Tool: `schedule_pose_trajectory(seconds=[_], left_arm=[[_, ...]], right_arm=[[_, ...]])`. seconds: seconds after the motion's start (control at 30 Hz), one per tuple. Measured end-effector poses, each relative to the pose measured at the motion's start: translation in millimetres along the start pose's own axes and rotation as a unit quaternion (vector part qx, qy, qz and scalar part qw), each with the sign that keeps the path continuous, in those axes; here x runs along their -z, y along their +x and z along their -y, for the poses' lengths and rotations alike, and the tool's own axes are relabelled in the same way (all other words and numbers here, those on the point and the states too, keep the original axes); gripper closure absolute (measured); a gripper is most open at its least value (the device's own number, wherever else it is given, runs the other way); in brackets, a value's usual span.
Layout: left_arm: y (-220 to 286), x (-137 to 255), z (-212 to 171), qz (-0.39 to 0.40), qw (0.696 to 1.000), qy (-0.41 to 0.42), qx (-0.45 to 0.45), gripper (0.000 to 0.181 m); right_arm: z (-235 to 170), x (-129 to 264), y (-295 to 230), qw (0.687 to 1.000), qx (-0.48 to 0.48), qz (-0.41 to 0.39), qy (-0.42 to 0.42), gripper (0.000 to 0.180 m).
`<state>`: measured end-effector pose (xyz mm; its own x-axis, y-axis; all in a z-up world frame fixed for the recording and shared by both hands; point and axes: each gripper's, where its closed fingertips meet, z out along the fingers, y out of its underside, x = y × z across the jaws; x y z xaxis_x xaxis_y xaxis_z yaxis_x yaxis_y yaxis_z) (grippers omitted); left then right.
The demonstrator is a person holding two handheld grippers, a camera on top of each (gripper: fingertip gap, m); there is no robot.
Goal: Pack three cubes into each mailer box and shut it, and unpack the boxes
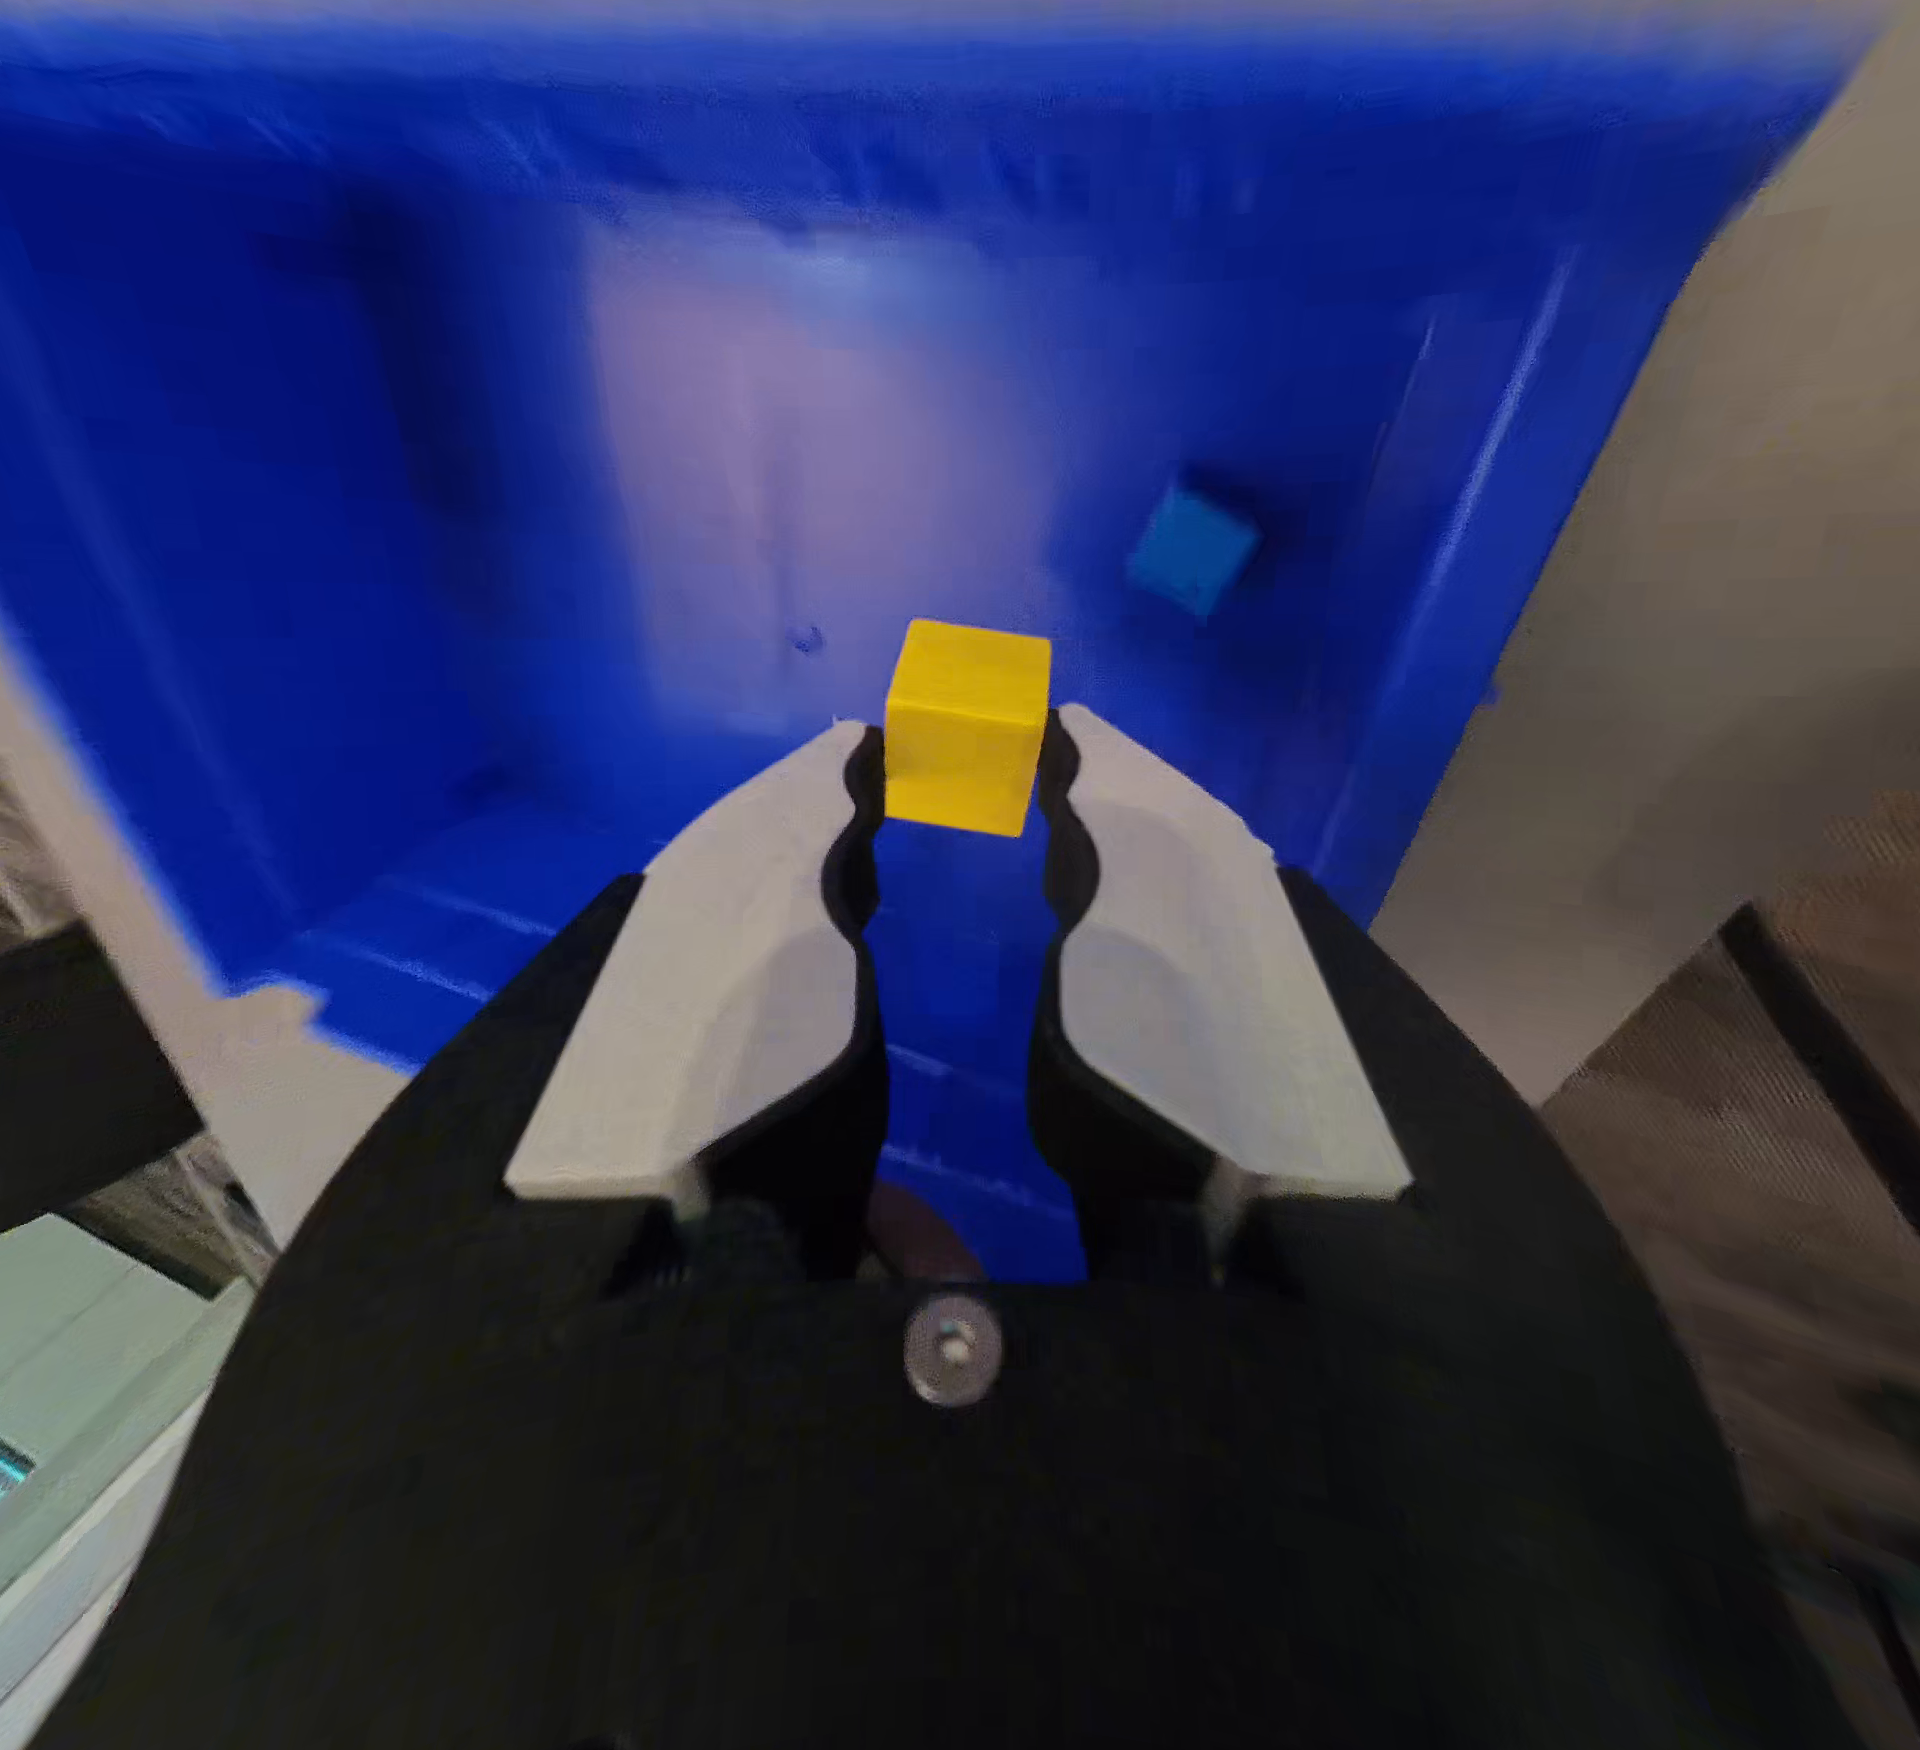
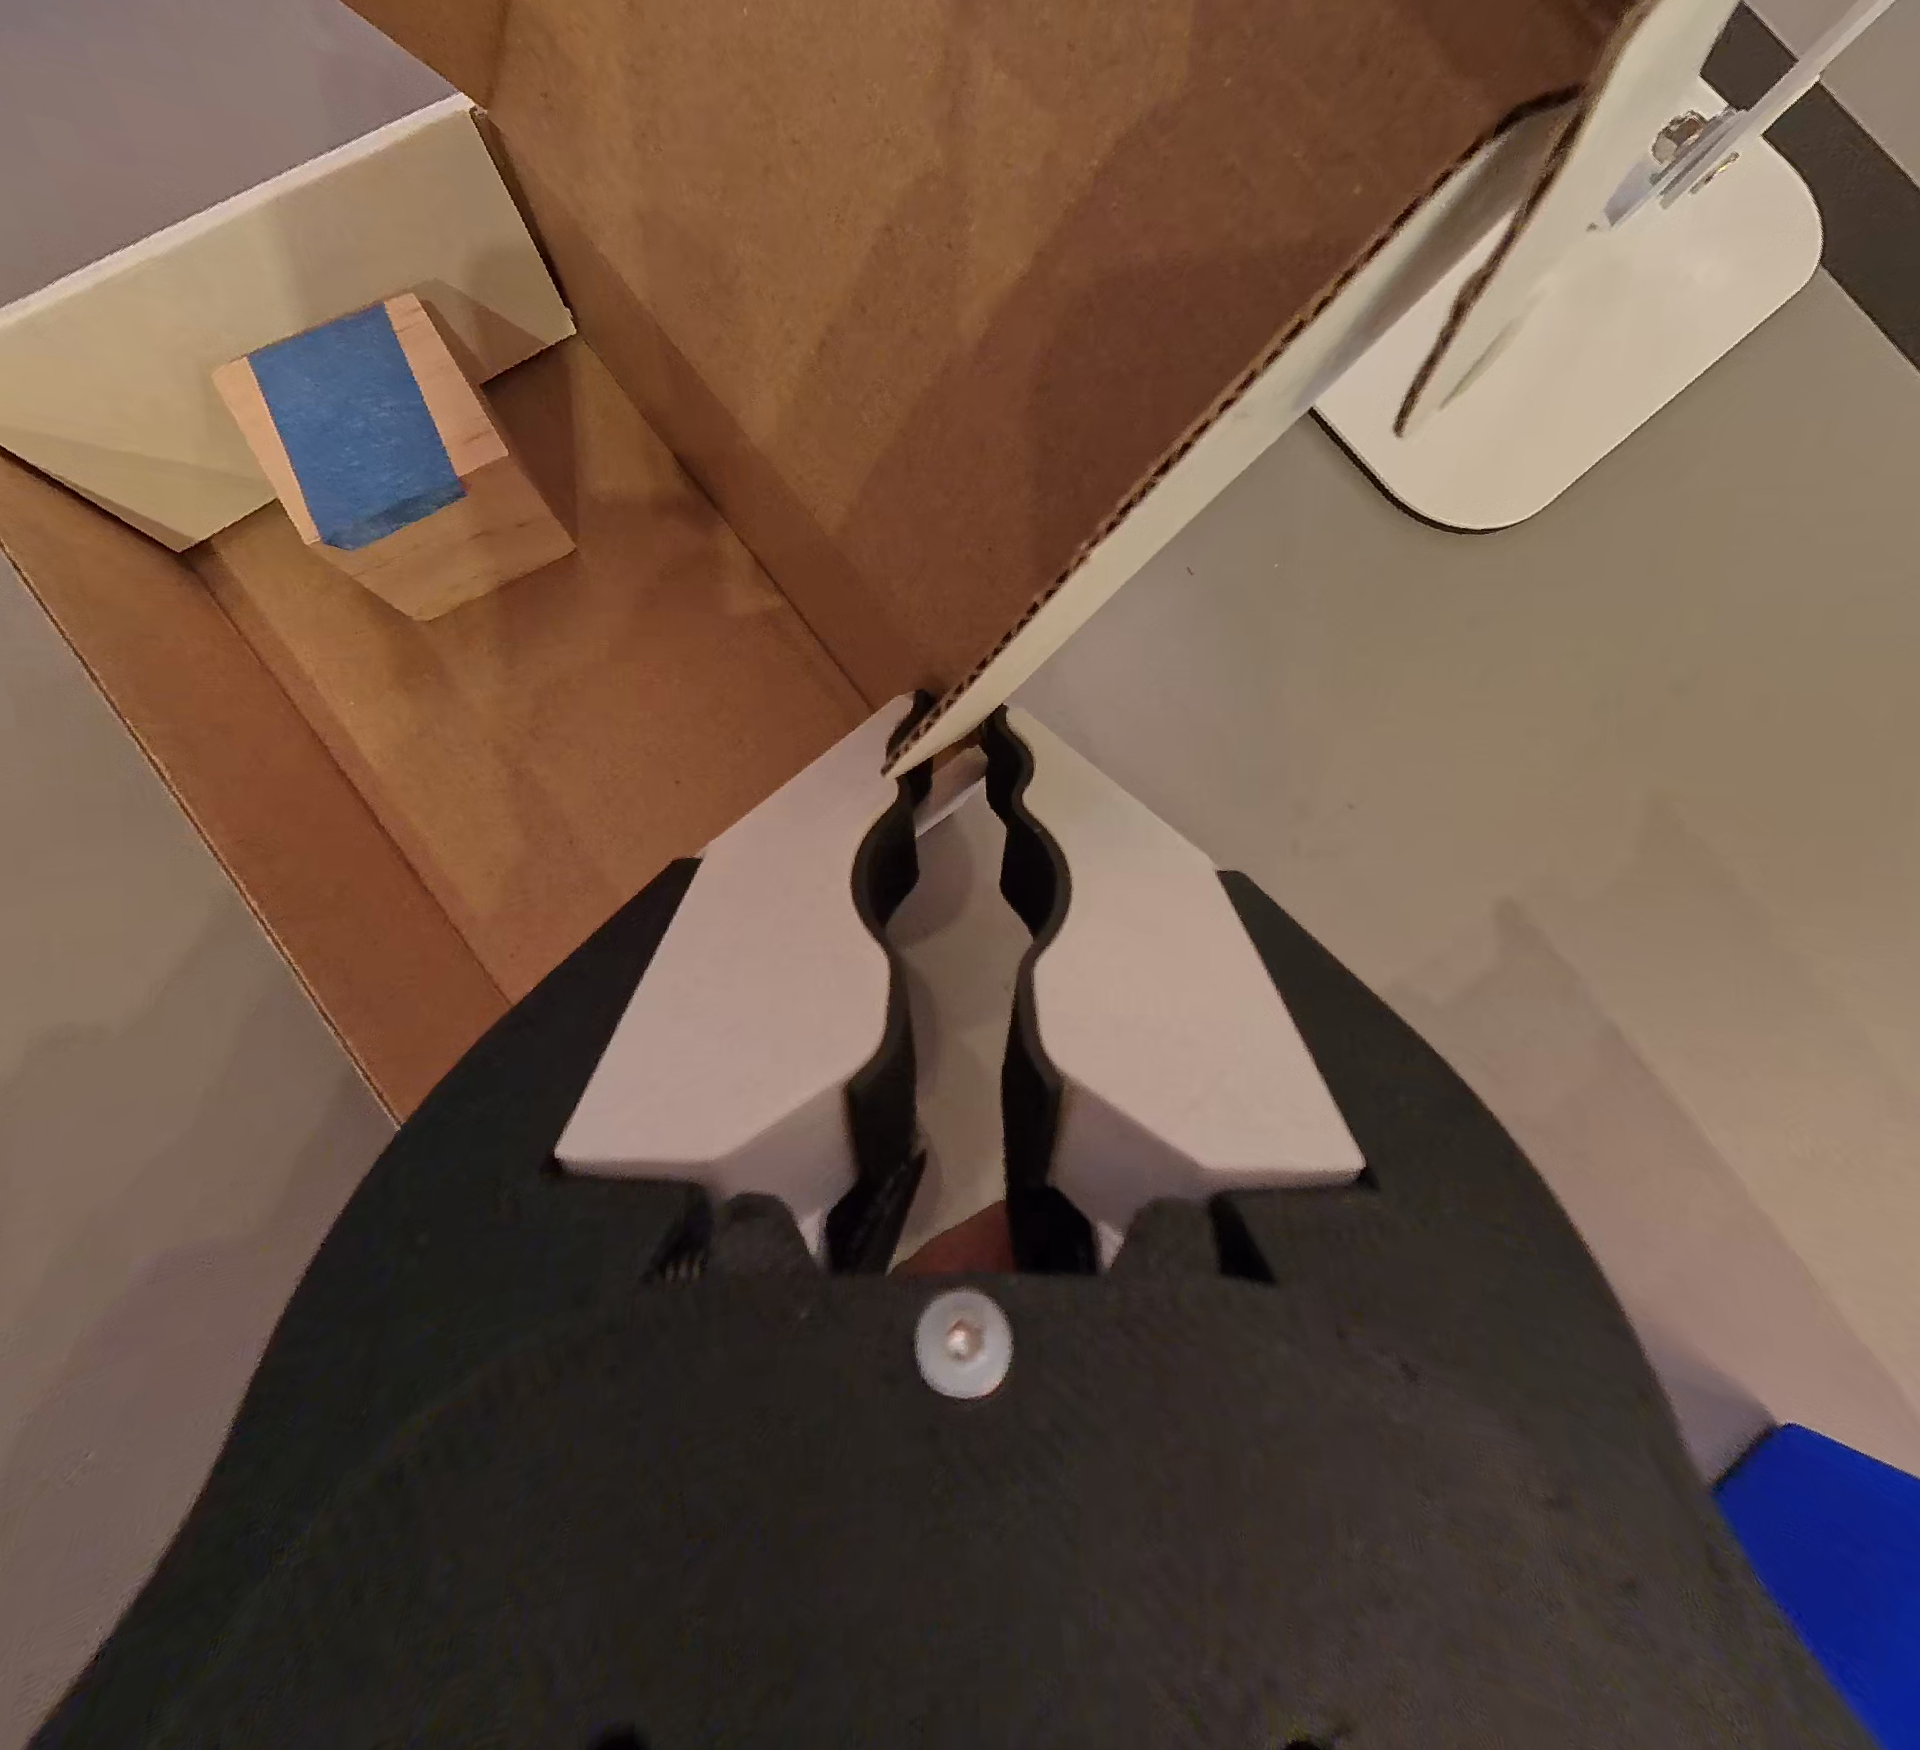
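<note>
In the left wrist view my left gripper [image 1: 961, 734] is shut on a yellow cube [image 1: 964, 726] and holds it above a blue bin [image 1: 416, 474]. A blue cube [image 1: 1193, 549] lies on the bin's floor to the right. In the right wrist view my right gripper [image 2: 951, 739] is shut on the corner of the raised lid [image 2: 1039, 266] of an open cardboard mailer box [image 2: 312, 827]. A wooden cube with blue tape on top [image 2: 384, 453] sits inside the box at its far left, against a white flap [image 2: 208, 339].
A white stand base with a metal bracket [image 2: 1621, 329] sits on the grey table right of the box. A corner of the blue bin [image 2: 1829, 1534] shows at the lower right. Dark and pale objects [image 1: 83, 1285] lie left of the bin.
</note>
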<state>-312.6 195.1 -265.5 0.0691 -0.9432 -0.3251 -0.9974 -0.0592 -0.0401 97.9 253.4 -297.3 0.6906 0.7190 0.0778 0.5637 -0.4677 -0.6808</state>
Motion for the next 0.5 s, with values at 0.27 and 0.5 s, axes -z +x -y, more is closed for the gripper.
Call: schedule_pose_trajectory(seconds=[0.27,0.5], left_arm=[[6,79,206,0.042,0.984,0.16,-0.065,0.153],[24,23,321,-0.027,0.983,0.147,-0.102,0.153]], right_arm=[[0,0,0,1.0,0.003,-0.004,-0.001,0.172],[-1,0,1,1.0,0.001,-0.006,0.001,0.172]])
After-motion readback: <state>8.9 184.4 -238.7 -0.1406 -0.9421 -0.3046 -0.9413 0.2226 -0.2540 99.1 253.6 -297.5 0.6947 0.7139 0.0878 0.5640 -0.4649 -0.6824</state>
